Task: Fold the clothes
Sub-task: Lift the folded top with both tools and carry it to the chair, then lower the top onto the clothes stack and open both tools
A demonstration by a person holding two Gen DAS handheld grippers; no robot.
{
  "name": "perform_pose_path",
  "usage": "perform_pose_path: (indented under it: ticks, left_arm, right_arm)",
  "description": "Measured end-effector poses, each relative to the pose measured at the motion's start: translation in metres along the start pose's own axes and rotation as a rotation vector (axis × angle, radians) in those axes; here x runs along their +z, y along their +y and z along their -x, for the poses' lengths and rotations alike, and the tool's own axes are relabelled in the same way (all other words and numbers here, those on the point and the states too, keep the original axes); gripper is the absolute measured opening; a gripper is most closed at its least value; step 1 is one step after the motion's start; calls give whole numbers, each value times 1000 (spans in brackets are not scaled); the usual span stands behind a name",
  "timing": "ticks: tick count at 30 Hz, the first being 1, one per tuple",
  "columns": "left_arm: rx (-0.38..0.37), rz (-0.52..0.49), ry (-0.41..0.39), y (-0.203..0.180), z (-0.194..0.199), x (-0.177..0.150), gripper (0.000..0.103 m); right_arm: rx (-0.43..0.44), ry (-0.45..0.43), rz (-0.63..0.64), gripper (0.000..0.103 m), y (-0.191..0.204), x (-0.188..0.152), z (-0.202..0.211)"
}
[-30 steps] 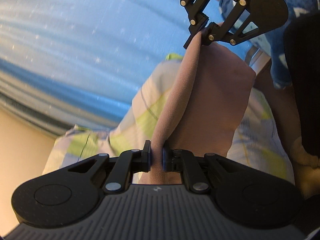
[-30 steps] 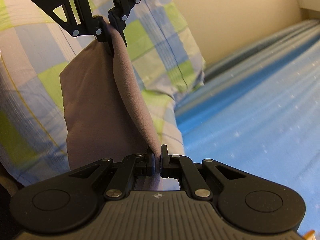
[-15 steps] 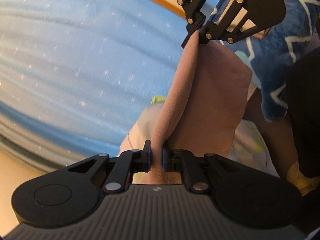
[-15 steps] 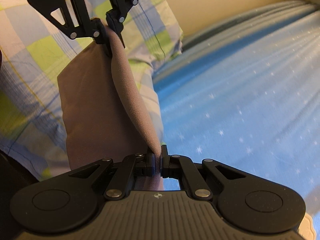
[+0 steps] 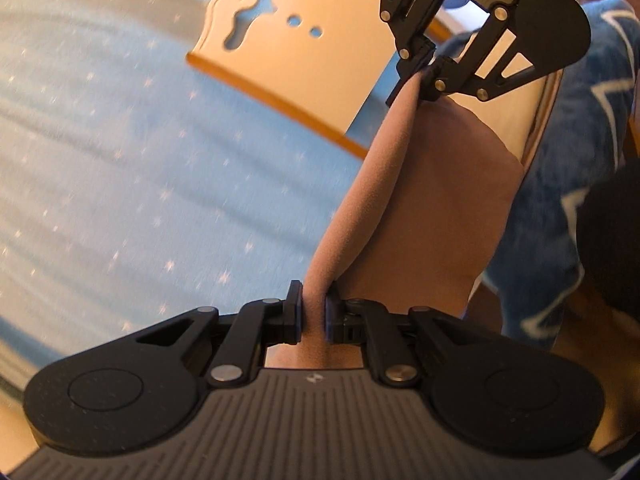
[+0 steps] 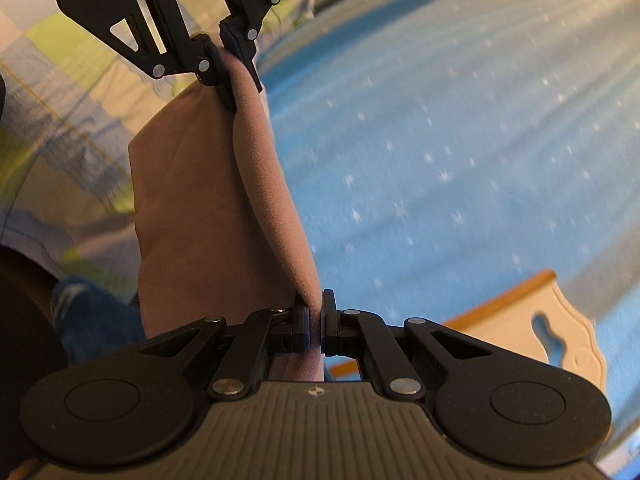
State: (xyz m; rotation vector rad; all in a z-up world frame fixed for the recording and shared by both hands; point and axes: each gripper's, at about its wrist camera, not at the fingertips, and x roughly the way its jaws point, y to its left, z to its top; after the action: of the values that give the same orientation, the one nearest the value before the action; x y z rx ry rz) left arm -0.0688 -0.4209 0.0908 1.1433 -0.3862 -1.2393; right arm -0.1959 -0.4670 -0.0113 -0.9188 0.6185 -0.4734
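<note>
**Cloth stretched between two pairs of tongs above the bed**

Cloth of a dusty pink-brown colour (image 5: 420, 216) hangs in the air, held at two corners of its top edge. The left tongs (image 5: 313, 312) are pressed together on one corner, with the fabric pinched between their pads at the near edge of the left wrist view. The right tongs (image 5: 426, 66) appear at the far top of that view, clamped on the other corner. Between the two grips the top edge sags a little and rolls into a soft fold, while the rest of the cloth drops down as a flat, doubled panel.

From the right wrist view the same holds in mirror: the right tongs (image 6: 316, 326) pinch the cloth (image 6: 208, 208) at the near edge, and the left tongs (image 6: 228, 46) bite it at the far top left.

Below and to the side lies a bed with a blue star-print sheet (image 6: 460, 152). A checked green, blue and white quilt (image 6: 52, 92) lies at the left in the right wrist view. A pale wooden footboard with cut-out holes (image 5: 288, 44) stands at the far side in the left wrist view. A blue patterned fabric (image 5: 576, 152) lies to the right there, beside the hanging cloth.
</note>
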Motion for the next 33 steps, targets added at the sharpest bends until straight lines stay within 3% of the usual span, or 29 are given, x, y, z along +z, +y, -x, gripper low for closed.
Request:
perform_pose_path:
  ticks: [6, 11, 13, 20, 22, 24, 28, 33]
  left_arm:
    - [-120, -15, -92, -18, -19, 36, 8]
    - [-165, -48, -159, -27, -49, 71, 8]
    - [-158, -57, -189, -23, -64, 89, 8]
    - [-30, -43, -319, 11, -96, 150, 8]
    - [-71, -44, -317, -5, -103, 149, 8]
    - [-169, -49, -269, -41, -115, 136, 8]
    - [-335, -151, -157, -125, -136, 101, 8]
    - [-325, -108, -130, -137, -137, 93, 12]
  right_arm:
    - [2, 98, -57, 2, -14, -44, 18]
    - [-24, 177, -94, 2, -35, -72, 15]
    - [-54, 192, -90, 2, -52, -80, 11]
    - [-260, 187, -68, 2, -111, -98, 2]
    - [-233, 206, -107, 2, -98, -110, 0]
    - [-144, 251, -119, 2, -64, -129, -8]
    - [34, 345, -101, 0, 4, -165, -26]
    - [30, 358, -115, 11, 25, -177, -17]
